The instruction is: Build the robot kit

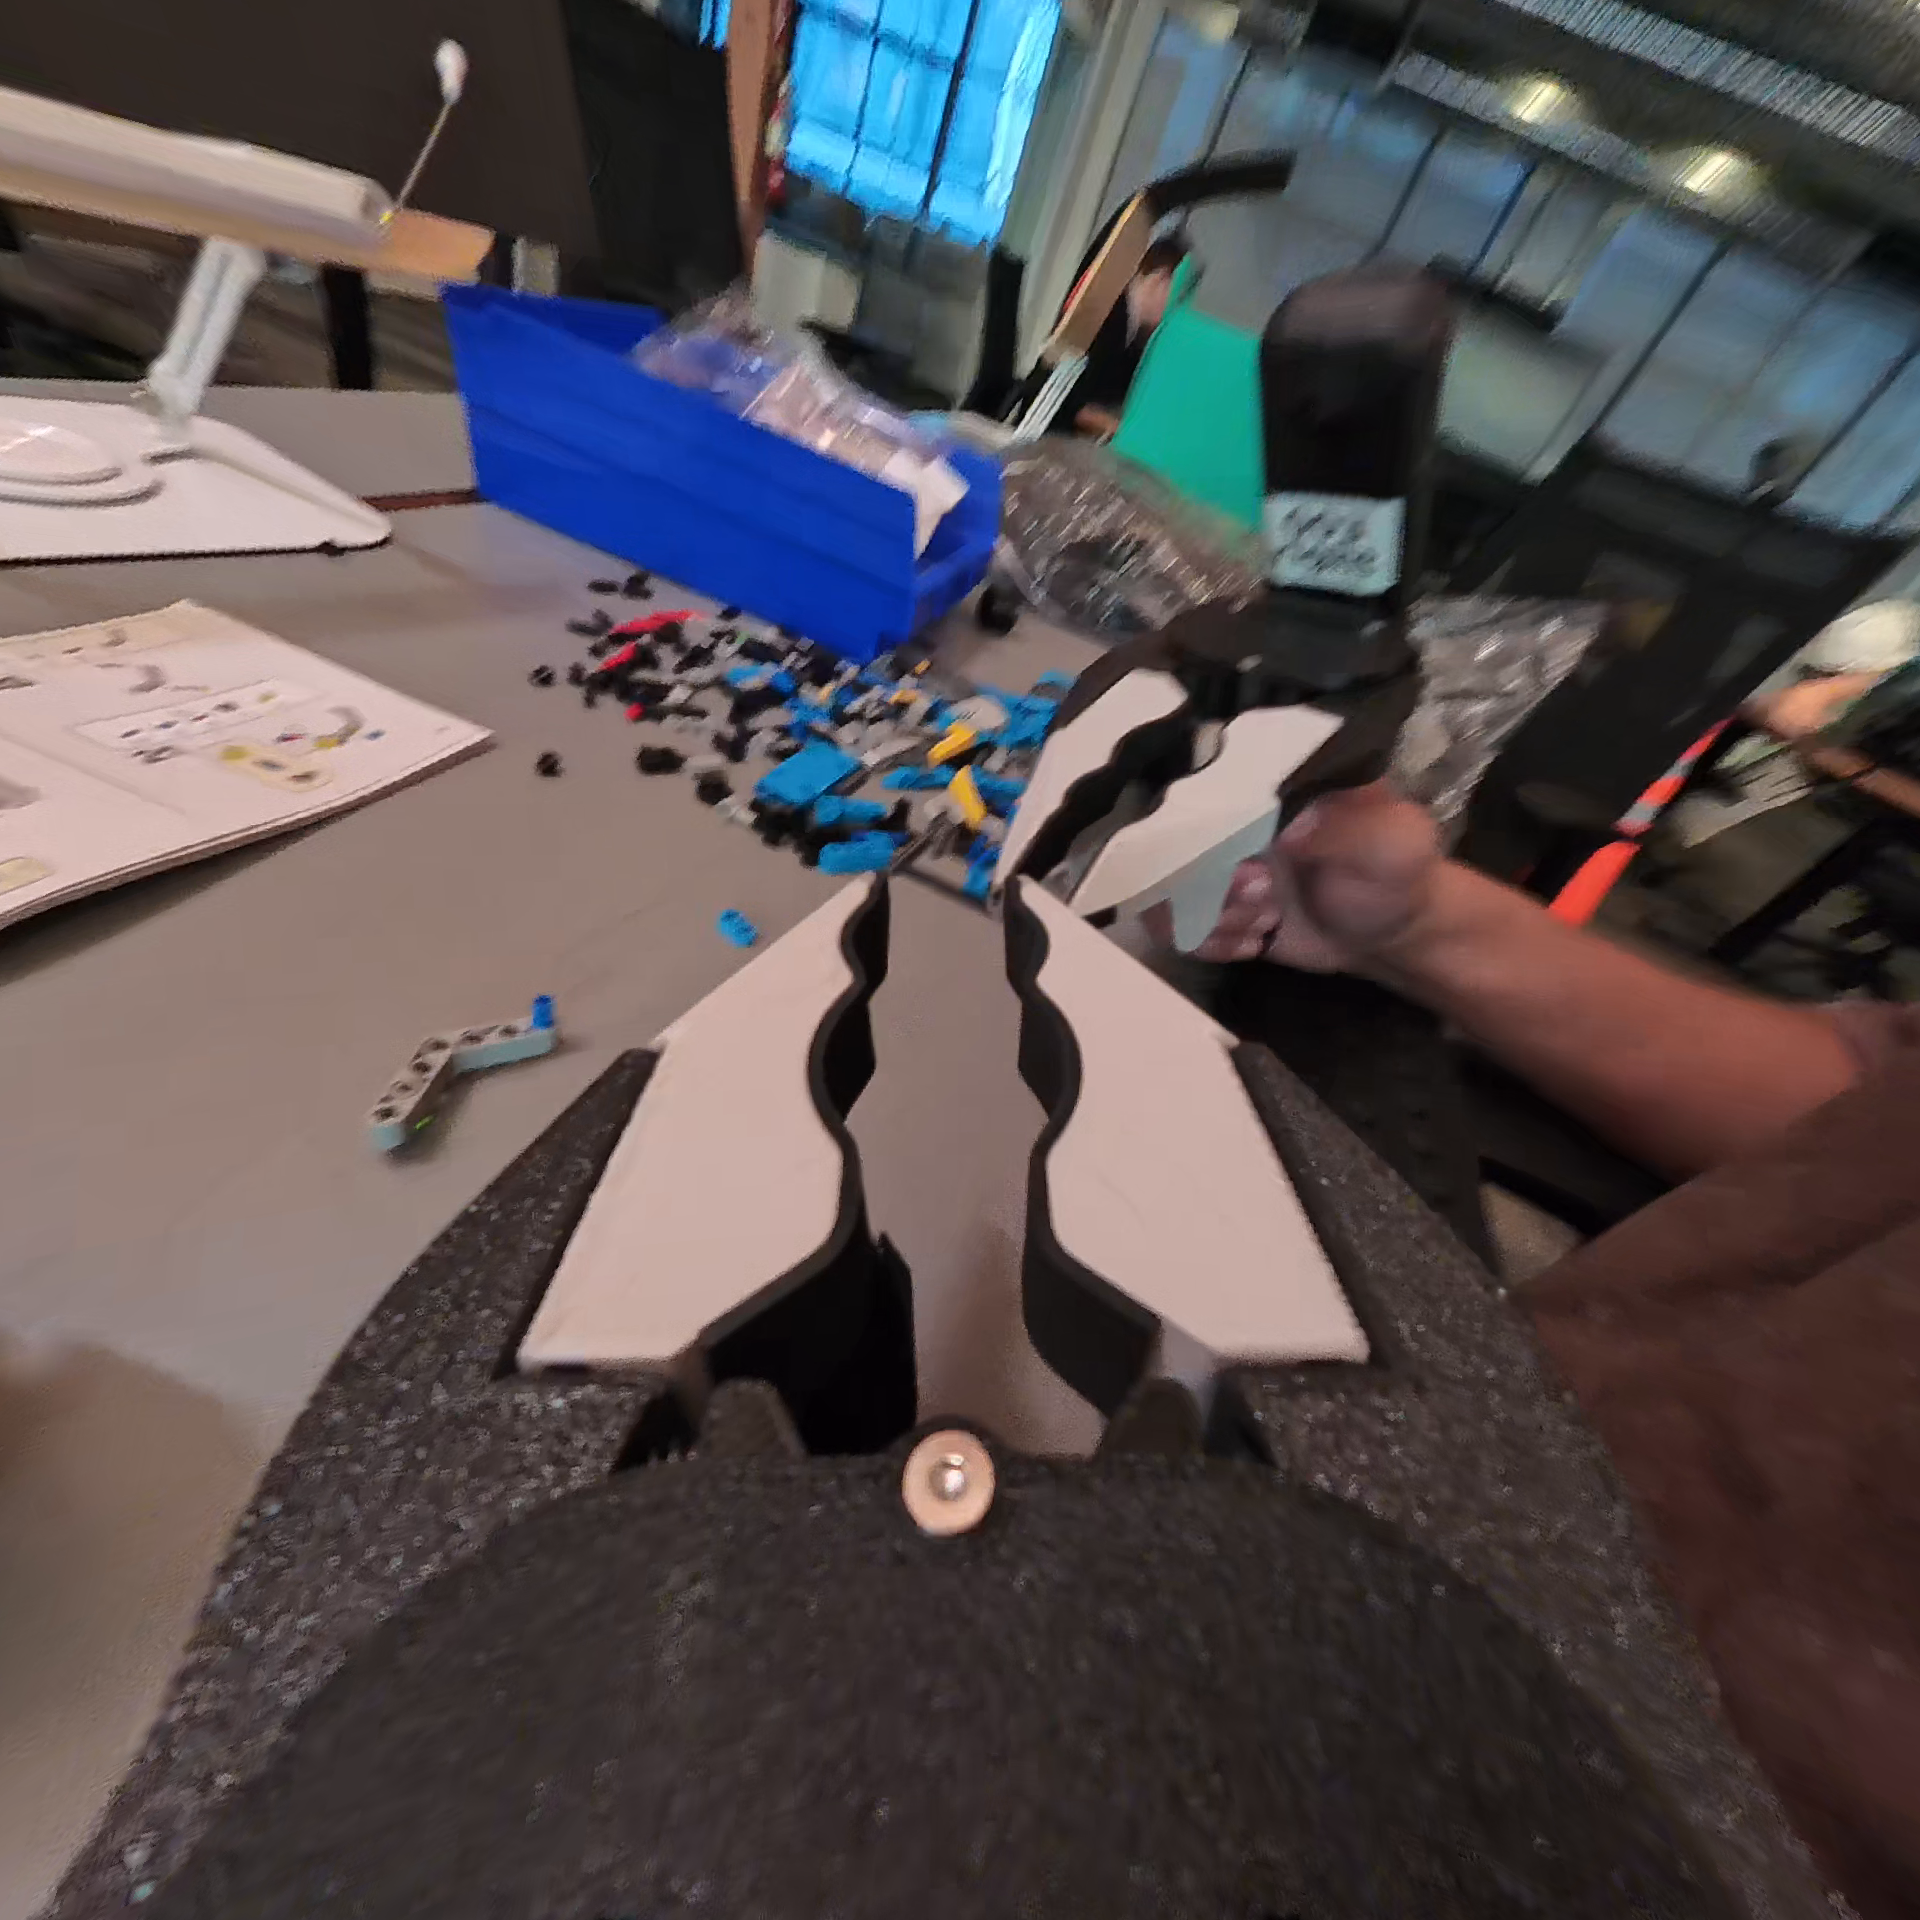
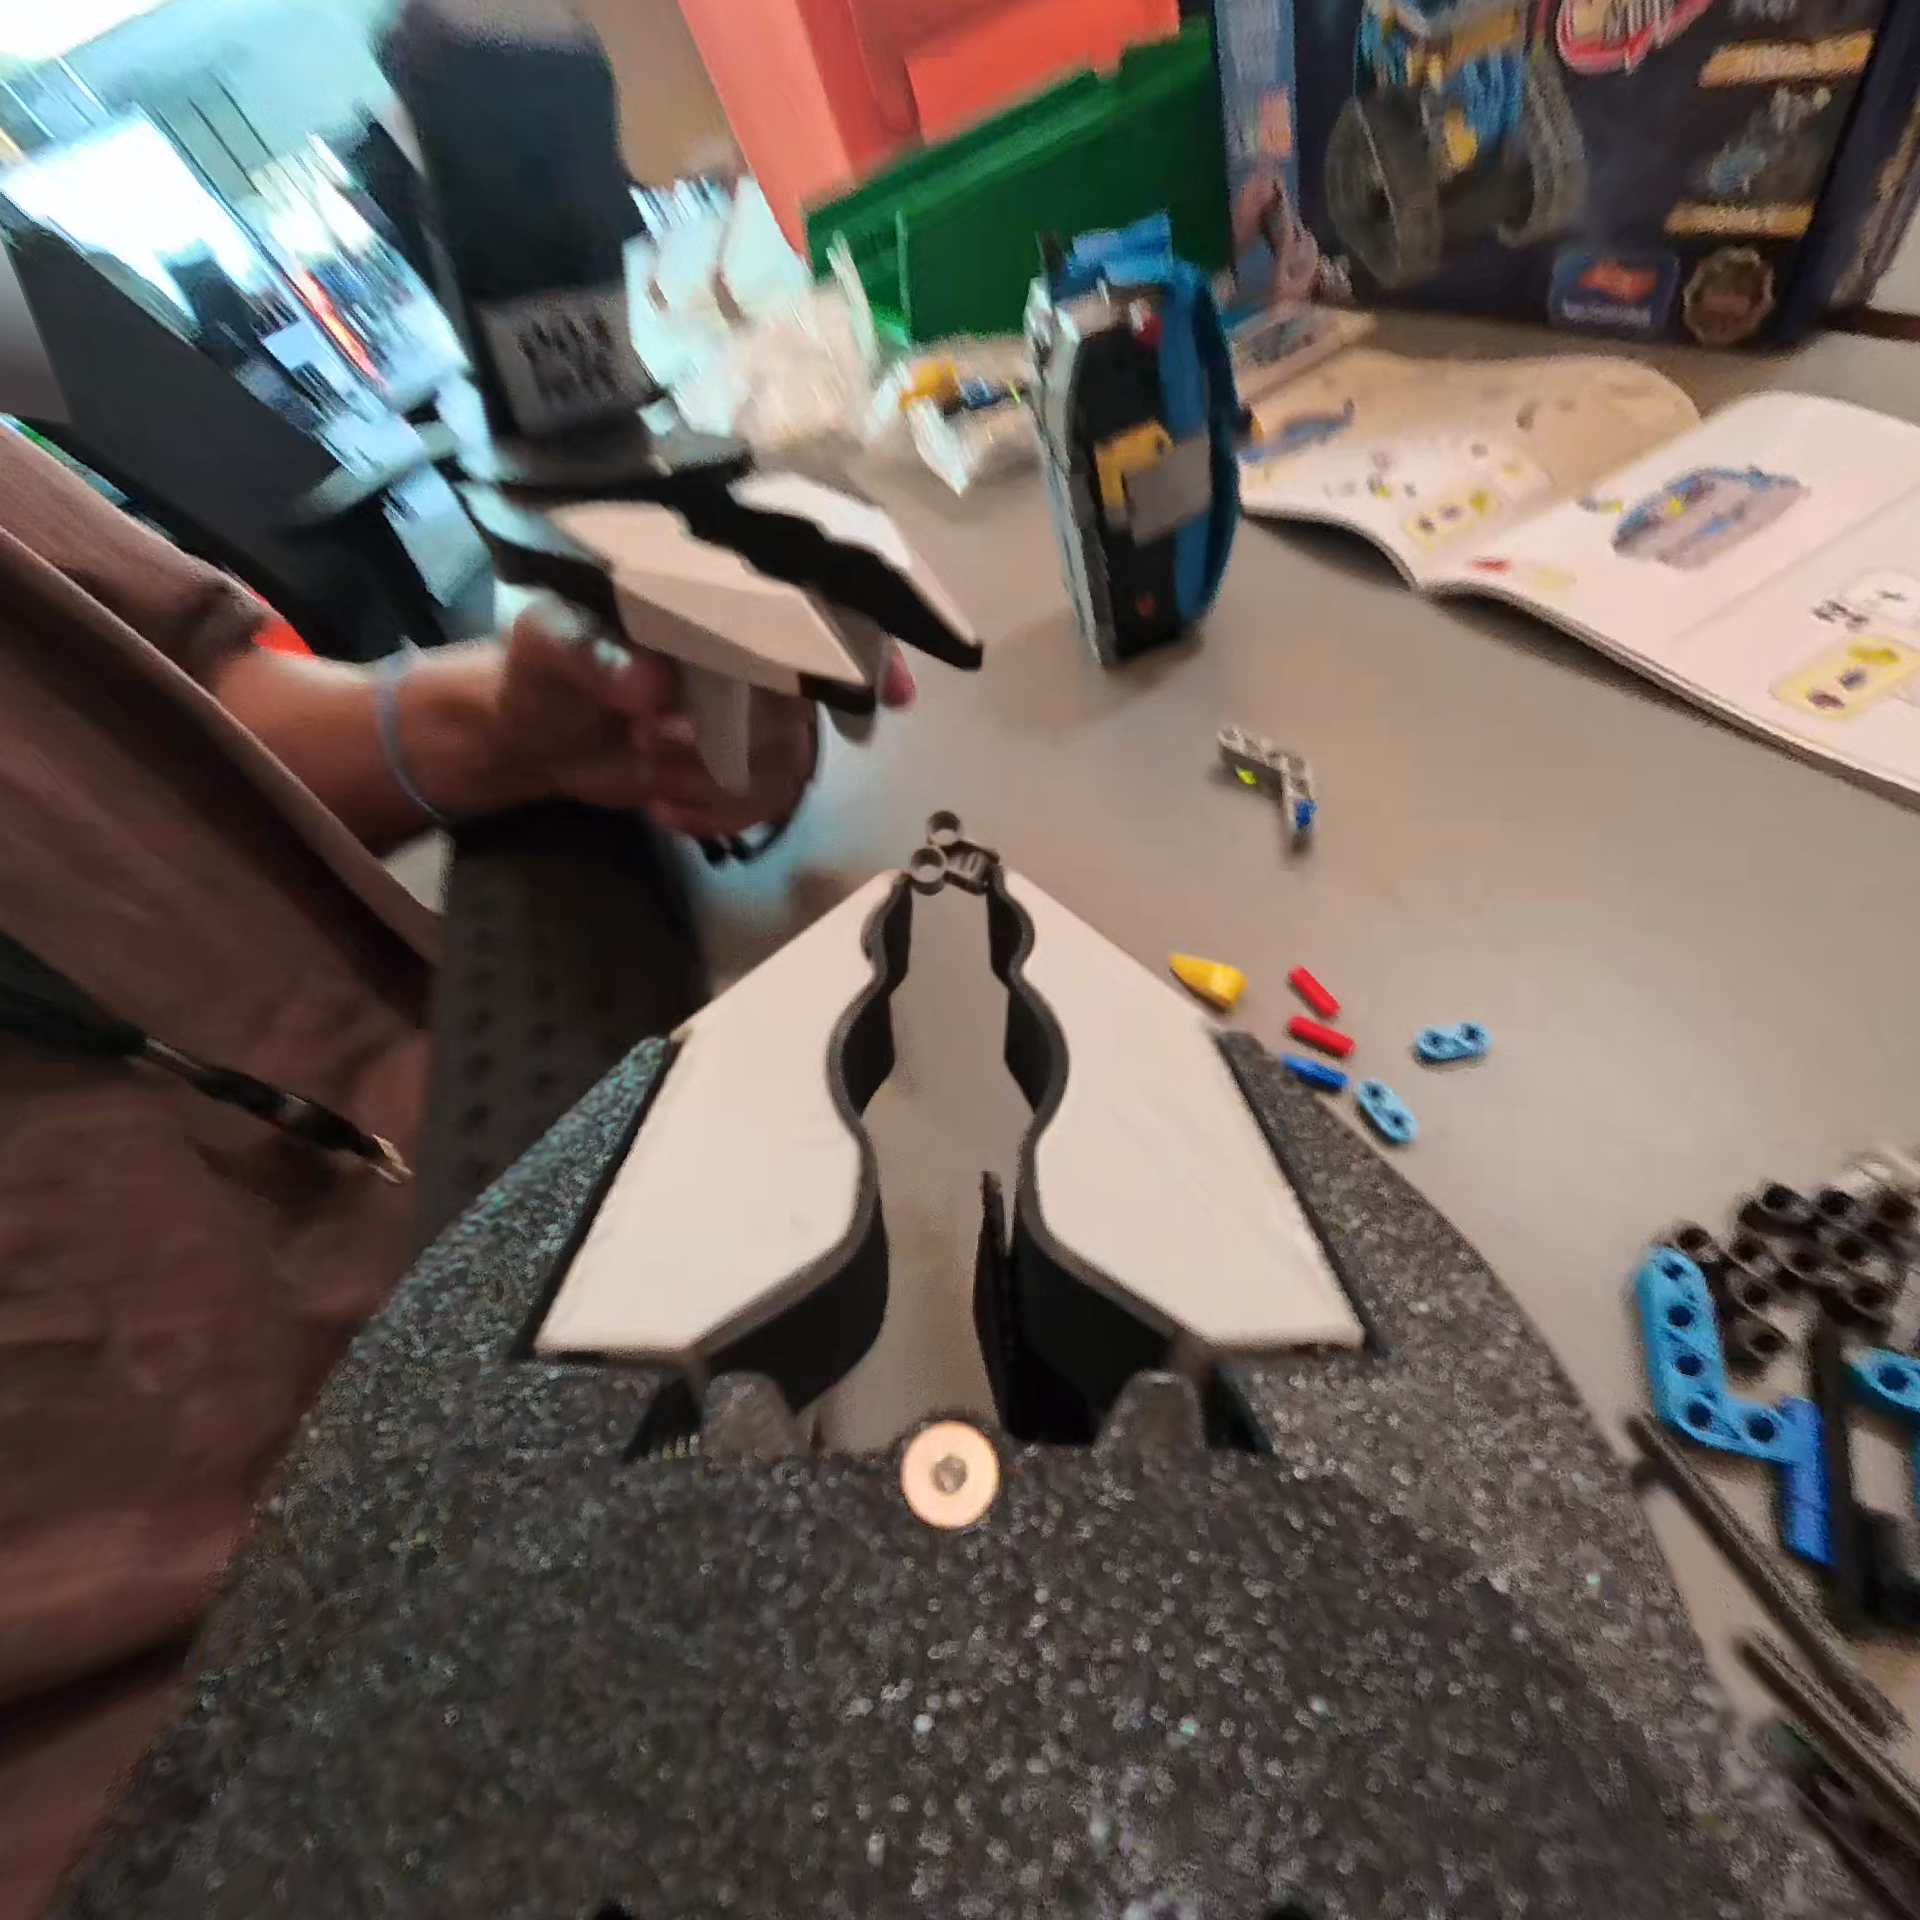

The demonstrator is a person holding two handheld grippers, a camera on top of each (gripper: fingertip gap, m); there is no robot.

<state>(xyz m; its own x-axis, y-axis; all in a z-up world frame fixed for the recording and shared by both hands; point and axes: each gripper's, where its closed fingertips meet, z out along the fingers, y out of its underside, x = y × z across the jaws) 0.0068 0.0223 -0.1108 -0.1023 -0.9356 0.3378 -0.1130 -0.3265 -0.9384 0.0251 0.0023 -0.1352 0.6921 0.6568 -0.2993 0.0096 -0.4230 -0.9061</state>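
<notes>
My left gripper [image 1: 948, 888] is open and empty, held above the grey table [image 1: 312, 1195]. My right gripper [image 2: 951, 878] is shut on a small grey connector piece [image 2: 948, 854] that sticks out past its tips. In the left wrist view the right gripper [image 1: 1039, 883] is close ahead and to the right, held by a hand [image 1: 1340, 883]. In the right wrist view the left gripper [image 2: 914, 665] is to the upper left, with a hand [image 2: 623, 727] under it. A grey angled beam with a blue pin [image 1: 457, 1070] [image 2: 1273, 774] lies on the table between them.
A pile of blue, black and yellow pieces [image 1: 831, 748] lies before a blue bin [image 1: 717, 488]. An open booklet [image 1: 187, 748] [image 2: 1558, 540], a part-built blue and black model [image 2: 1138, 468], a box [image 2: 1558, 156], and loose yellow [image 2: 1205, 977], red [image 2: 1320, 1034] and blue pieces [image 2: 1449, 1039] are also on the table. The left gripper's tips are roughly 4 cm from the right gripper's.
</notes>
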